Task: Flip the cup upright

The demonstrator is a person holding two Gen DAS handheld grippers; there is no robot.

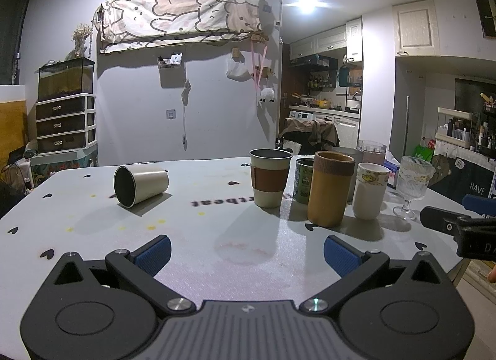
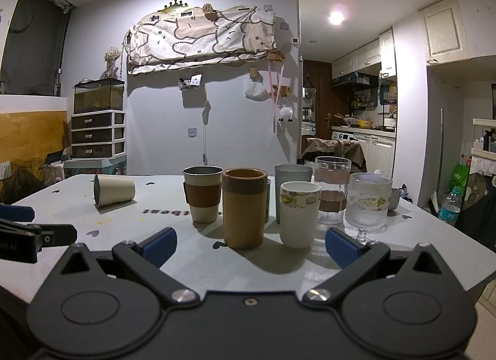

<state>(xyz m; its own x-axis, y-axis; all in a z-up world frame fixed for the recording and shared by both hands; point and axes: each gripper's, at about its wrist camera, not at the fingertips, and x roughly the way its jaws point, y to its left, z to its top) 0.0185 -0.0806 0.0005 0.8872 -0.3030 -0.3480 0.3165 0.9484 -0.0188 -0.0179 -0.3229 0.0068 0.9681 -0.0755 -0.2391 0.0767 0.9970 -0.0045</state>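
cup [image 1: 141,185] lies tipped, well beyond left tongs [image 1: 247,253].

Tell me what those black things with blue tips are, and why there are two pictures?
They are two grabbers that a person holds, one in each hand. Each carries a camera looking along its fingers, so you get one picture per hand. The left gripper and the right gripper are both open and hold nothing. On the table one cup lies on its side, away from the others. The job is to stand it up. To its right stand other cups, such as a brown cup, a white cup and a glass.
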